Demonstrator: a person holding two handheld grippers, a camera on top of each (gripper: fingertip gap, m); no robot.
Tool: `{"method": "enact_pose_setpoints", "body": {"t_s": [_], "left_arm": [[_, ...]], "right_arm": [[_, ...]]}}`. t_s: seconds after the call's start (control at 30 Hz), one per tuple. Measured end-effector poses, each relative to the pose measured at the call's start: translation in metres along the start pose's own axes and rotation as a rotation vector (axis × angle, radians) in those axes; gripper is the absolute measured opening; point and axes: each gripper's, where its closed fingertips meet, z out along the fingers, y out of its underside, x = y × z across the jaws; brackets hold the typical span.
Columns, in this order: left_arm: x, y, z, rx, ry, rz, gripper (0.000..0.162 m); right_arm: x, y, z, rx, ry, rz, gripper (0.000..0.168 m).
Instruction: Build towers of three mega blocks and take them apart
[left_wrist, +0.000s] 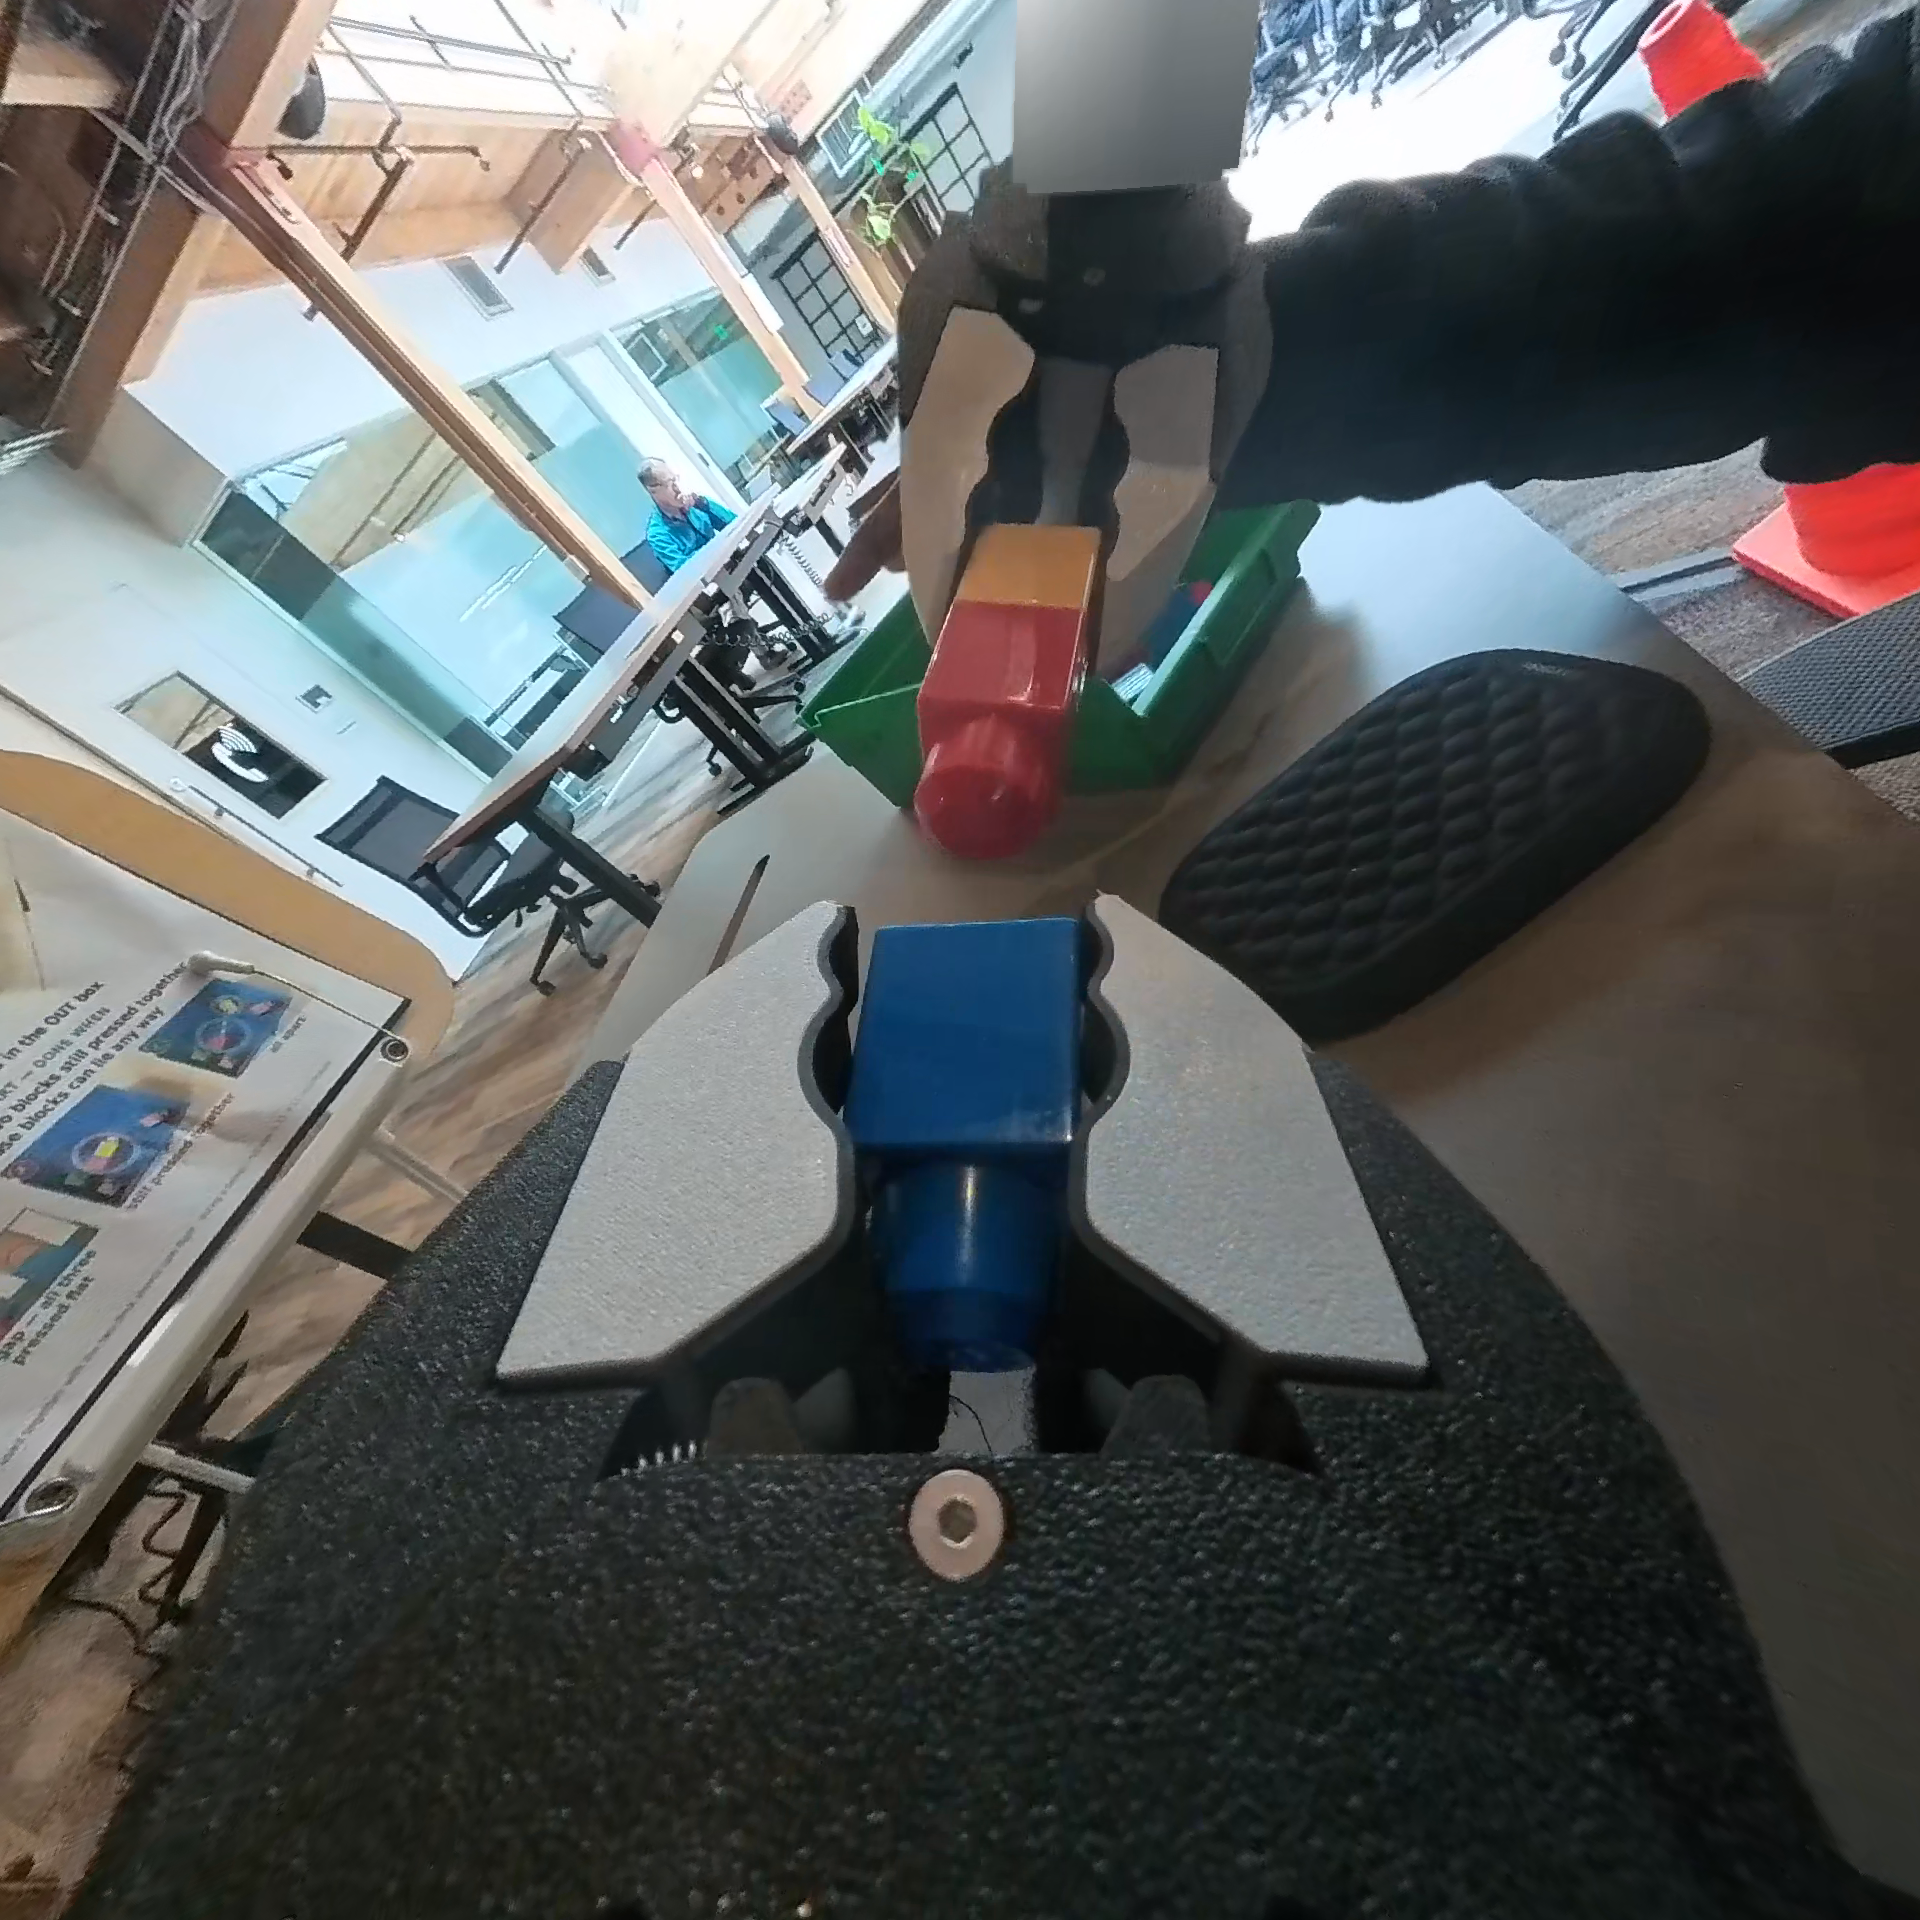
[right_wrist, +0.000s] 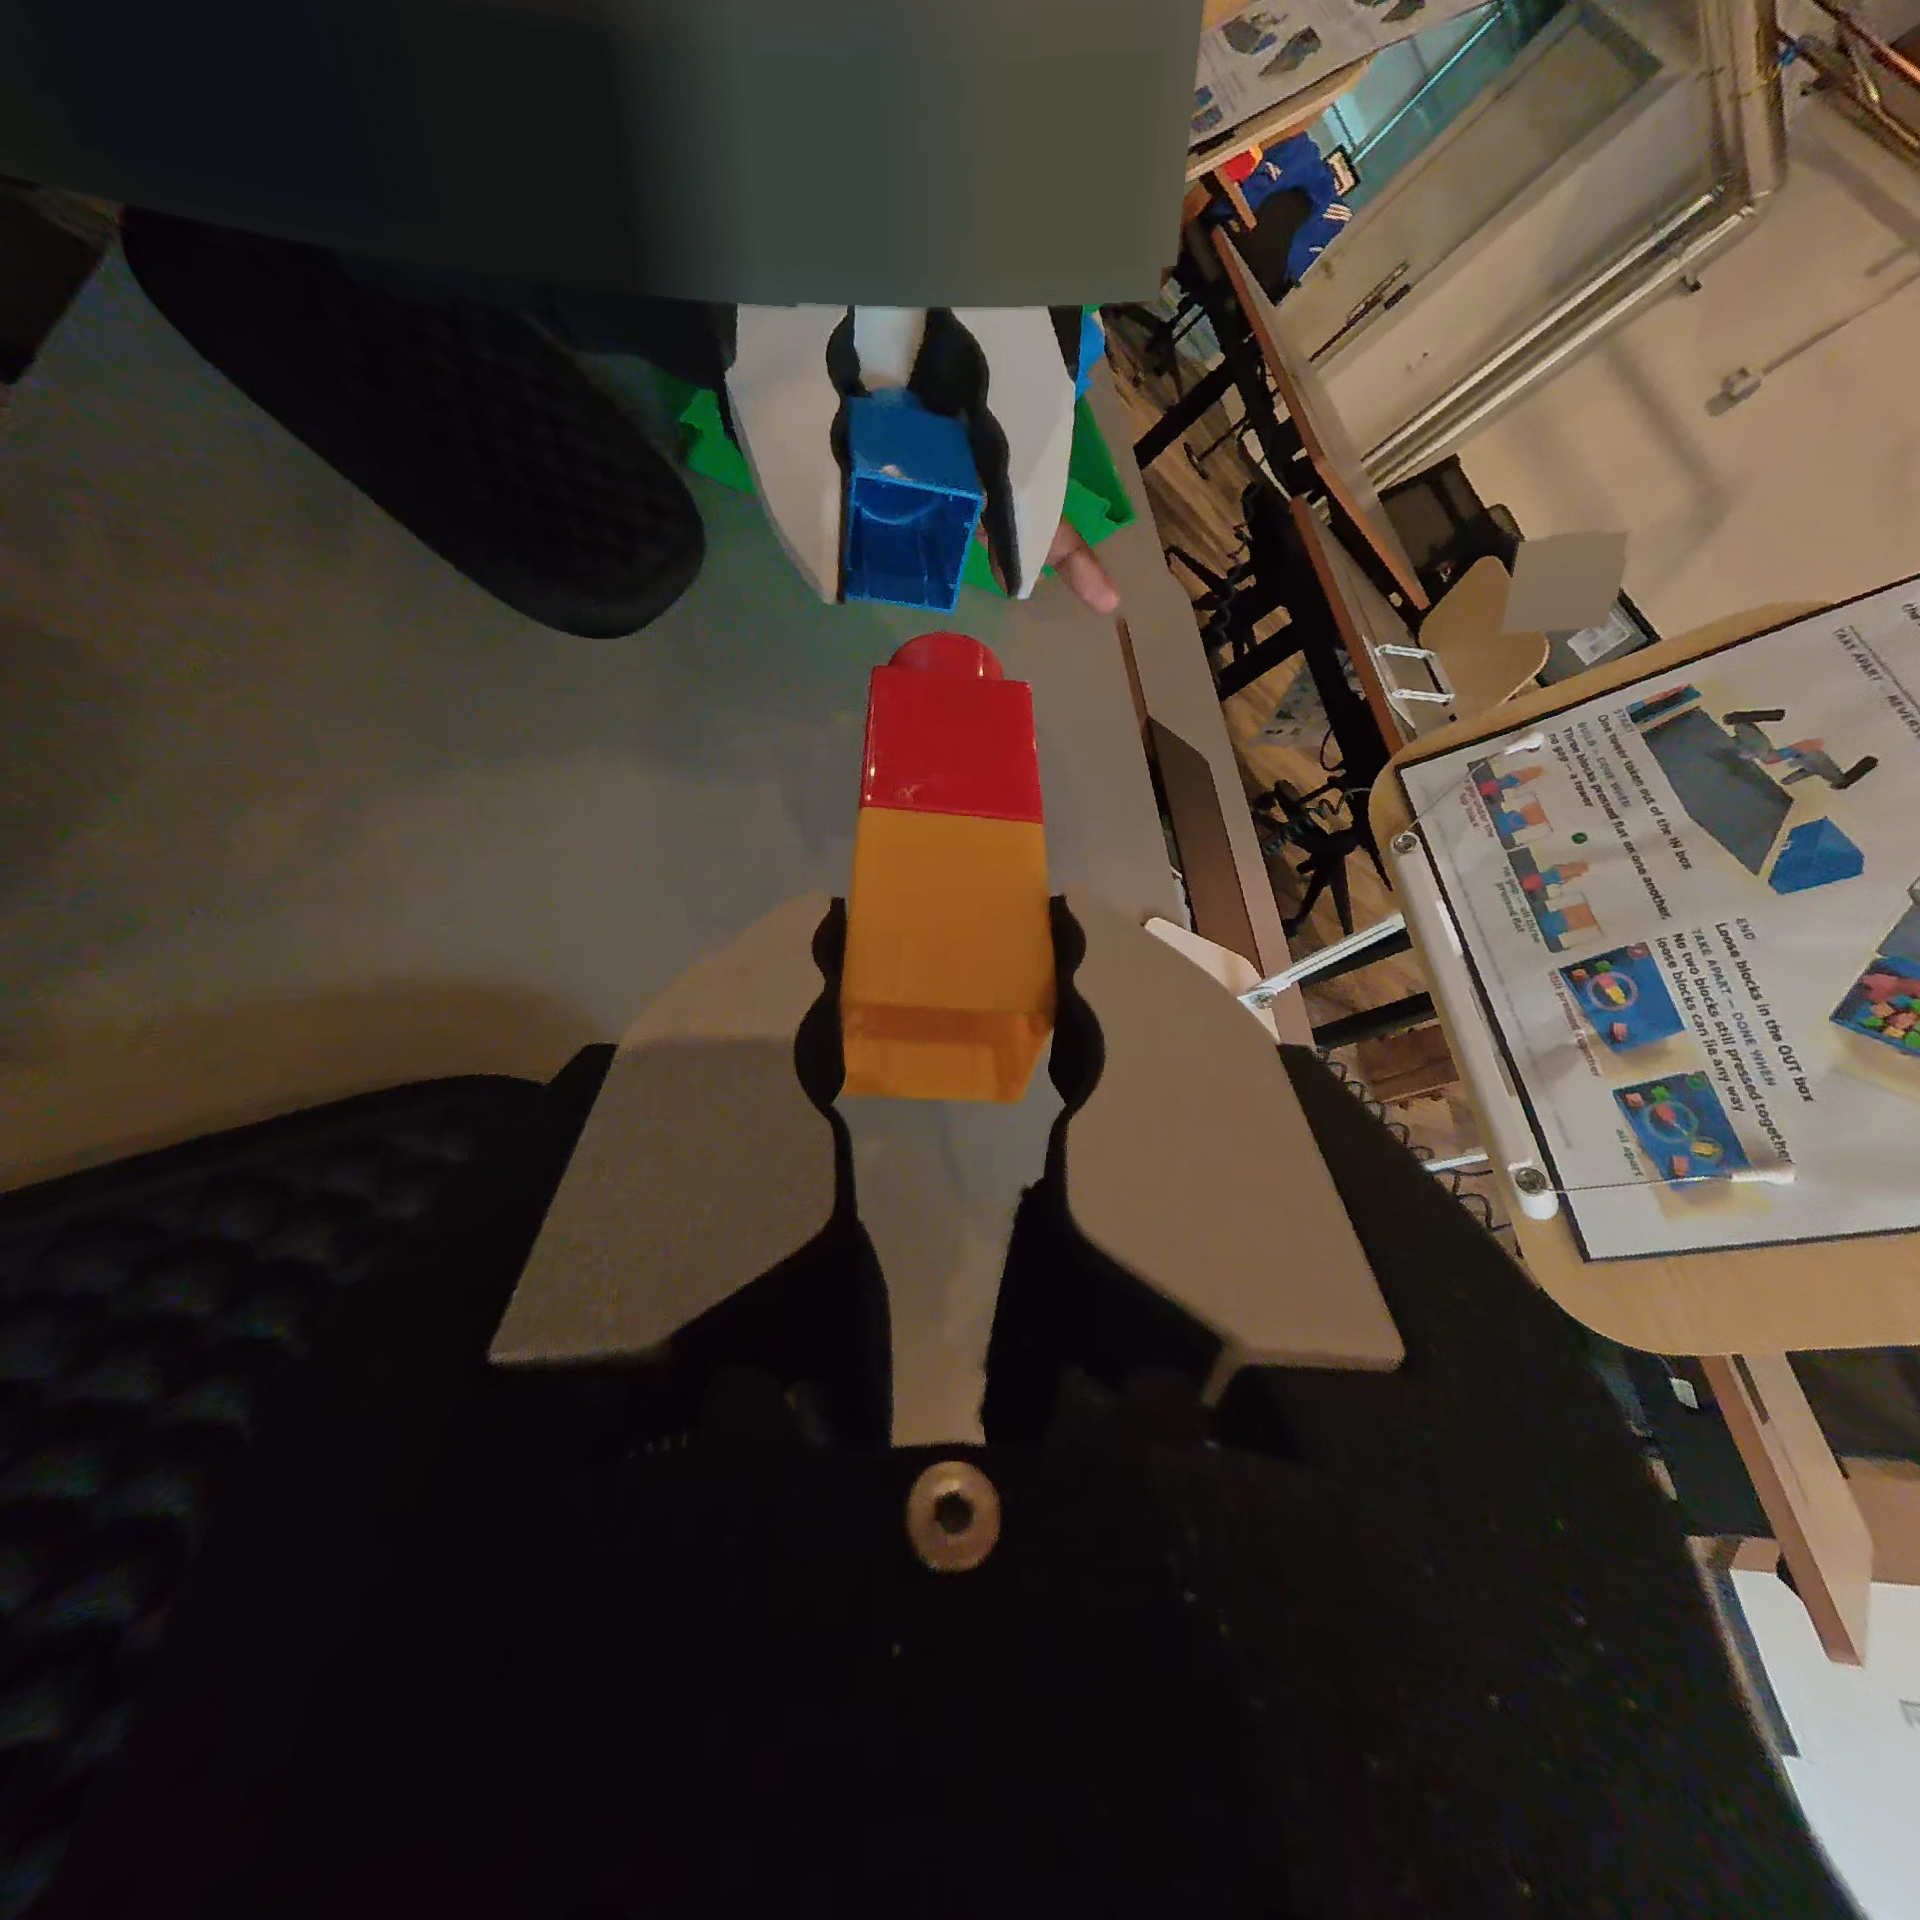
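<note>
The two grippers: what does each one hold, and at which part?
The left gripper clamps the blue block by its side walls. The right gripper clamps the orange block, with the red block joined on.

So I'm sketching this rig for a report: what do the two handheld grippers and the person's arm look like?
Both the left gripper and right gripper have flat grey wedge-shaped fingers with scalloped black inner edges, on a rough black textured body with a silver screw. A black sleeve covers the arm behind the right gripper.

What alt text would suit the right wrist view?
The right gripper clamps an orange block with a red block pressed onto it, facing the left gripper holding a blue block, hollow end toward the red stud.
</note>
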Motion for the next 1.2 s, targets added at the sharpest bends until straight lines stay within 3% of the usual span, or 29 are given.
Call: {"method": "enact_pose_setpoints", "body": {"t_s": [0.83, 1.2], "left_arm": [[0.004, 0.002, 0.001, 0.003, 0.011, -0.002, 0.040], [0.005, 0.005, 0.005, -0.009, 0.013, 0.001, 0.040]], "right_arm": [[-0.008, -0.012, 0.017, 0.051, -0.037, -0.014, 0.036], [-0.008, -0.012, 0.007, 0.043, -0.021, -0.022, 0.036]]}}
